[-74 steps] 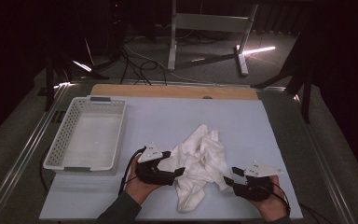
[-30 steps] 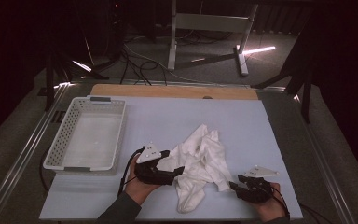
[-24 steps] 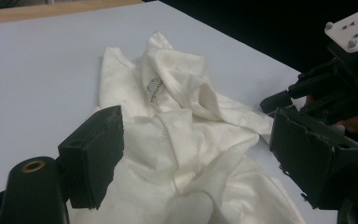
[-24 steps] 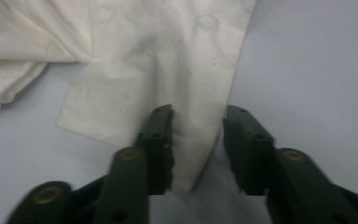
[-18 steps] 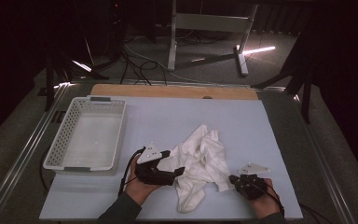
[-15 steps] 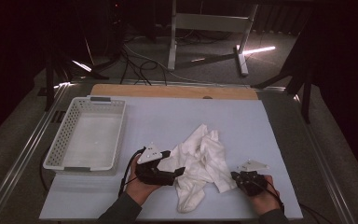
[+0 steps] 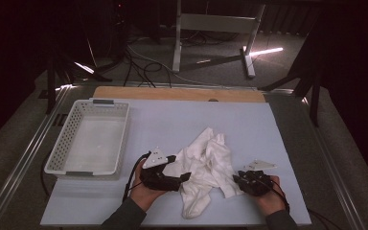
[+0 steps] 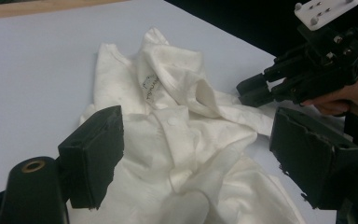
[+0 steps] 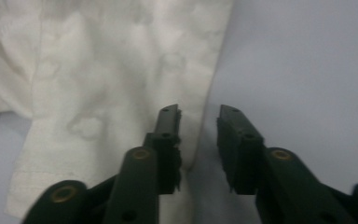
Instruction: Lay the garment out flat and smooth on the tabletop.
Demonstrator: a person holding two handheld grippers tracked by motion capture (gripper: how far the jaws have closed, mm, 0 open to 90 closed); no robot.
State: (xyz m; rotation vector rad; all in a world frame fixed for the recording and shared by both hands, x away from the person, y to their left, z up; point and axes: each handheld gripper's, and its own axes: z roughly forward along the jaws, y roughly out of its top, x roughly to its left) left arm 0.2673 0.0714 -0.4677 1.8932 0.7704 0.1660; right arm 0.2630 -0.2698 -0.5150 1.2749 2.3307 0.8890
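Observation:
A crumpled white garment [image 7: 206, 160] lies on the pale mat near the front. My left gripper [image 7: 184, 178] rests at its left side with the jaws spread wide over the cloth [image 8: 177, 140], touching nothing; the left gripper [image 8: 200, 154] is open. My right gripper [image 7: 237, 179] sits at the garment's right edge and shows across the cloth as well [image 8: 254, 91]. Its jaws have just been opening. They stand a narrow gap apart [image 9: 199, 122], with the garment's edge [image 9: 98, 70] lying in that gap and the pads off it.
A white perforated basket [image 7: 67, 168] stands at the left of the mat [image 7: 172, 120], with nothing in it. A wooden strip [image 7: 177, 93] runs along the far edge. Metal table rails border both sides. Dark floor with cables and a stand lies beyond.
The right gripper has shifted a little left and away from the front edge, up to the garment's right edge. The left gripper and the garment have stayed in place.

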